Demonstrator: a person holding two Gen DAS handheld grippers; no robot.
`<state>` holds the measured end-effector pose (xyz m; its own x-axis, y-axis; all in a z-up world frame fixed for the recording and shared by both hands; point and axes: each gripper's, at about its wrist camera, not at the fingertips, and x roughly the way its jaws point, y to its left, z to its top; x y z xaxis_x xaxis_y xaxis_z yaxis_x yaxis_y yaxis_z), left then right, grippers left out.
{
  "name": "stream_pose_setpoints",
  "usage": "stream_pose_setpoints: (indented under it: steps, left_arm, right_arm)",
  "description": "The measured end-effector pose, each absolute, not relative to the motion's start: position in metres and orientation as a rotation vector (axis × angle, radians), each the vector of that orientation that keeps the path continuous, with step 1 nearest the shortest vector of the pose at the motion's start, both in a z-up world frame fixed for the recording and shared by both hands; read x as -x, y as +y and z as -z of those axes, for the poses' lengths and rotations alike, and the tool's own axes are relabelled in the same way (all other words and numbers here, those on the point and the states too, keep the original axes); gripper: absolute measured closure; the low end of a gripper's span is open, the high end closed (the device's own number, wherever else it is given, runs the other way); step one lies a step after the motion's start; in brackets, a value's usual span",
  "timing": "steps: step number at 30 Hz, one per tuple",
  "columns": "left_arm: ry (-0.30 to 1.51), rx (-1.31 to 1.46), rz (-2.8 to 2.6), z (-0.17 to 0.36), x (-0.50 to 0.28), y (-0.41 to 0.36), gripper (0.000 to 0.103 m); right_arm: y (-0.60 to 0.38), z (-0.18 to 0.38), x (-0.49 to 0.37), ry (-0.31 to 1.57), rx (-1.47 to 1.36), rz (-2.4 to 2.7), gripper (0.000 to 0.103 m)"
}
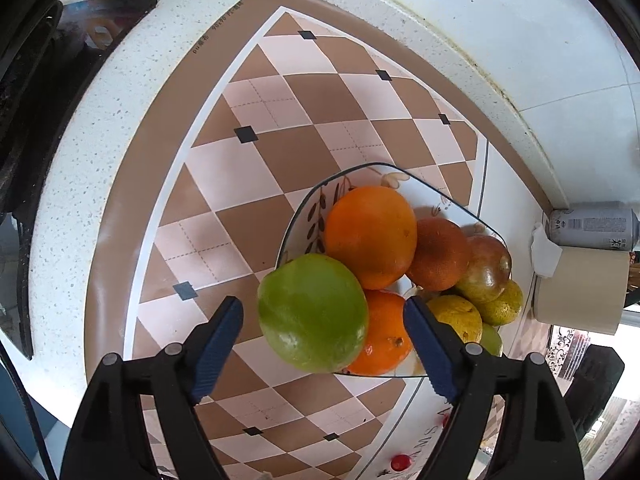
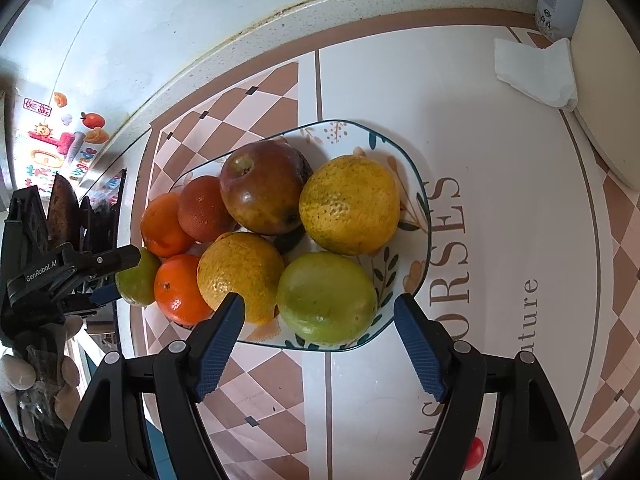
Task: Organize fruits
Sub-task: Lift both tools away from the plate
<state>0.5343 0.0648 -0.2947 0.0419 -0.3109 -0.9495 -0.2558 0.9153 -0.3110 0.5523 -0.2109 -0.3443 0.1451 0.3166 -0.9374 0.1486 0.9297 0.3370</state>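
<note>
Fruit piled on patterned plate (image 2: 416,200); both grippers open above it.

Recorded on plate: green fruit (image 2: 326,298) at near edge, two yellow citrus (image 2: 350,204) (image 2: 240,274) beside and behind it, dark red apple (image 2: 260,188) at centre, oranges (image 2: 180,290) toward plate's left side. Second green fruit (image 1: 312,312) seen at plate's left rim, overhanging edge. Left gripper (image 1: 324,344) held spread, pads either side of that green fruit and apart from it. Right gripper (image 2: 318,340) likewise spread over near green fruit, no contact visible. Plate set on checked mat (image 1: 280,104); folded tissue (image 2: 536,72) and spray can (image 1: 592,228) well beyond plate's right, near wall.
</note>
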Motion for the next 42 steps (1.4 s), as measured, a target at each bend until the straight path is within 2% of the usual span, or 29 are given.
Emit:
stream_pose_setpoints:
  steps: [1, 4, 8, 14, 29, 42]
  left_arm:
    - [1.537, 0.449, 0.041, 0.292, -0.532, 0.065, 0.021]
    - [1.499, 0.364, 0.017, 0.279, -0.524, 0.062, 0.021]
    - [1.414, 0.161, -0.064, 0.263, -0.498, 0.049, 0.021]
    - [1.344, 0.036, -0.059, 0.245, -0.457, 0.029, 0.021]
    - [1.137, -0.001, 0.051, 0.146, -0.376, -0.003, 0.021]
    - [1.030, -0.015, 0.101, 0.092, -0.319, -0.001, 0.021]
  right_arm:
    - [-0.210, 0.342, -0.551, 1.428, -0.379, -0.121, 0.022]
    - [-0.206, 0.334, -0.545, 1.417, -0.297, -0.089, 0.008]
    - [-0.199, 0.319, -0.530, 1.379, -0.169, -0.043, 0.008]
    - [-0.196, 0.288, -0.502, 1.312, -0.123, -0.015, 0.008]
    - [-0.186, 0.177, -0.418, 1.135, -0.115, -0.001, 0.008]
    - [-0.175, 0.097, -0.357, 1.007, -0.114, -0.004, 0.008]
